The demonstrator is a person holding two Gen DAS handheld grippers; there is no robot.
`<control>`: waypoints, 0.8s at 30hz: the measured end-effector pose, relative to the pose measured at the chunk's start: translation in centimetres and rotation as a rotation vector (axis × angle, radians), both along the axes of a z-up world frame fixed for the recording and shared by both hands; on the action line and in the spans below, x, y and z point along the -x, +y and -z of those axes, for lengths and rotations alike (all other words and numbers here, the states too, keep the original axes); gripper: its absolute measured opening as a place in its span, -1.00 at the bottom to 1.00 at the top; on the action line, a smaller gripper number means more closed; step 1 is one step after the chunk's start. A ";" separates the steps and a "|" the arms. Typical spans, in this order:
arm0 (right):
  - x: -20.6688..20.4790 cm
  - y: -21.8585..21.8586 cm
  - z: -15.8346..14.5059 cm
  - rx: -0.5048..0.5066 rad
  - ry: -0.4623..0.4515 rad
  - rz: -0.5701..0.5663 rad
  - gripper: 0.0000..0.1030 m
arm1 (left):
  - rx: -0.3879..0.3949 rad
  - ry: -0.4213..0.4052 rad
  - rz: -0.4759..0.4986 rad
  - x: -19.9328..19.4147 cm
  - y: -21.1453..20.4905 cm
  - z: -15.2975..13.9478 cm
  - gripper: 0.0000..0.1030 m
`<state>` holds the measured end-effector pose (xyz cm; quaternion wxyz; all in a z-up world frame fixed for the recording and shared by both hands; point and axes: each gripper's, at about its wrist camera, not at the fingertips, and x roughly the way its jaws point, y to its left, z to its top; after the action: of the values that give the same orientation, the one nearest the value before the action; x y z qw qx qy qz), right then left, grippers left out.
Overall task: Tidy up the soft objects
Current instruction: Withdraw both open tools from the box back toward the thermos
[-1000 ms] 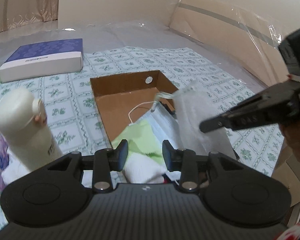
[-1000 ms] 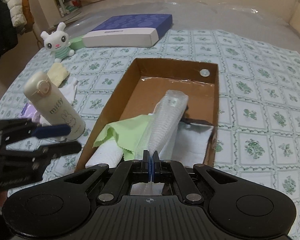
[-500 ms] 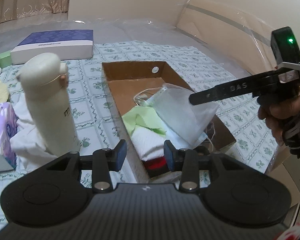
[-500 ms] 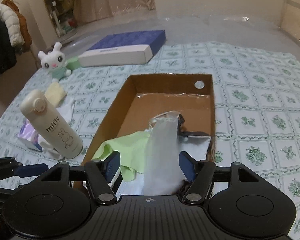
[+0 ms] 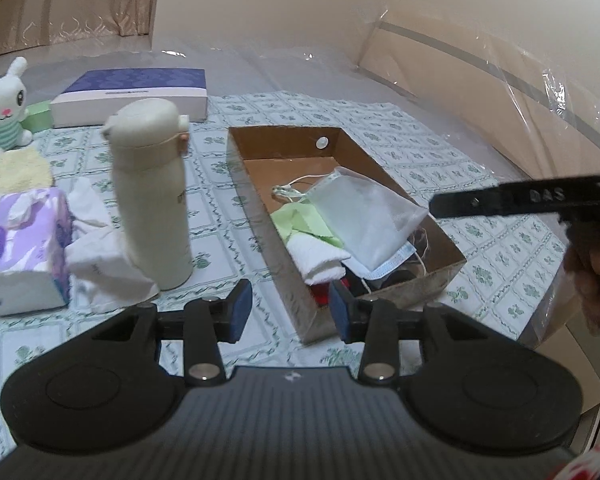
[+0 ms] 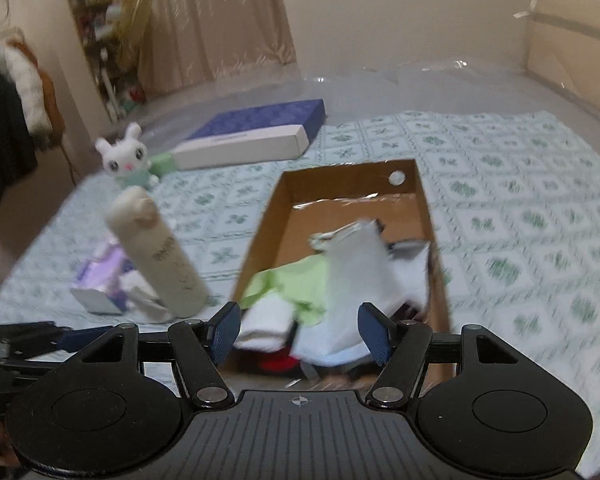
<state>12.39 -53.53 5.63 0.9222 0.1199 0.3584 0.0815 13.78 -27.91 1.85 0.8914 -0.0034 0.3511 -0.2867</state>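
A cardboard box (image 5: 380, 168) (image 6: 428, 216) on the bed holds a clear bag of white cloth (image 5: 364, 216) (image 6: 356, 264), a green cloth (image 5: 296, 220) (image 6: 296, 280), a white towel (image 5: 320, 260) and a blue face mask (image 5: 392, 264). My left gripper (image 5: 291, 311) is open and empty, hovering near the box's near corner. My right gripper (image 6: 300, 332) is open and empty, above the box's near end; it shows in the left wrist view (image 5: 520, 202) to the right of the box. Outside the box lie a white cloth (image 5: 96, 256), a yellow cloth (image 5: 20, 168) and a bunny plush (image 5: 2, 100) (image 6: 126, 156).
A cream bottle (image 5: 152, 196) (image 6: 160, 256) stands left of the box. A purple tissue pack (image 5: 20, 248) lies further left. A blue-and-white flat box (image 5: 136, 94) (image 6: 252, 140) sits at the back. Plastic-wrapped headboard (image 5: 480, 80) is at the right.
My right gripper opened and let go of the clear bag, which now lies in the box, then drew back. My left gripper pulled back and swung left.
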 end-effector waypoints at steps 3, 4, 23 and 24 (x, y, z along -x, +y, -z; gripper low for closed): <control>2.4 1.7 0.4 -0.045 -0.015 0.037 0.26 | -0.003 -0.019 -0.021 1.2 1.6 -0.3 -0.15; 3.0 2.1 0.5 -0.064 -0.016 0.050 0.26 | -0.006 -0.027 -0.030 1.6 2.1 -0.5 -0.10; 7.7 17.9 2.1 0.173 -0.093 -0.105 0.26 | -0.084 -0.079 -0.242 5.3 15.5 -0.6 0.60; 7.7 18.4 2.2 0.171 -0.091 -0.115 0.26 | -0.082 -0.075 -0.251 5.3 16.2 -0.6 0.60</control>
<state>4.73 -35.17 3.48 0.9381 0.0161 0.3283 0.1089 8.44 -11.75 2.45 0.9320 -0.0001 0.3260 -0.1583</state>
